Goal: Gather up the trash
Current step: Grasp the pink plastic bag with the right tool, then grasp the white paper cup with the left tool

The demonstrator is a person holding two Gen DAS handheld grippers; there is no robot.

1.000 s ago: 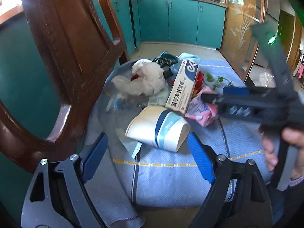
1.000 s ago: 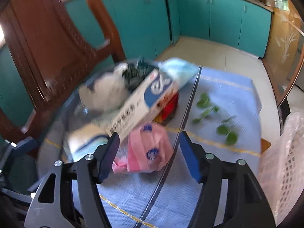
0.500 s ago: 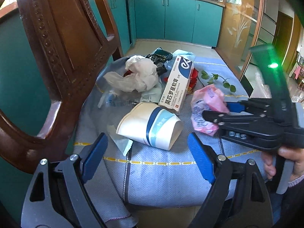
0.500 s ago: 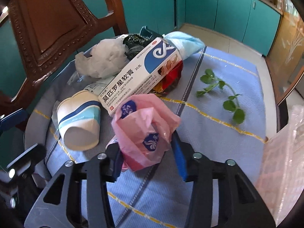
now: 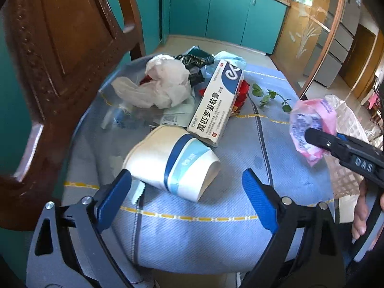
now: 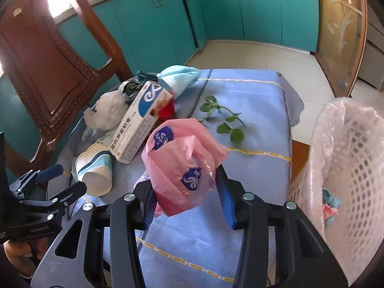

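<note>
Between right tongs (image 6: pixel 186 200), upright pink wrapper (image 6: pixel 182 163)

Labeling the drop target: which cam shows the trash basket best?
Right wrist: the white lattice basket, lined with clear plastic, fills the right edge, with scraps visible inside. Left wrist shows only a sliver of it behind the pink bag and right gripper.

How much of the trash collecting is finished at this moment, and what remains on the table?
Done: a few scraps already lie in the white basket. In hand: the right gripper holds the pink bag lifted off the table; the left gripper is opening near the paper cup. Left: the cup, medicine box, crumpled tissue, leafy sprig.
</note>
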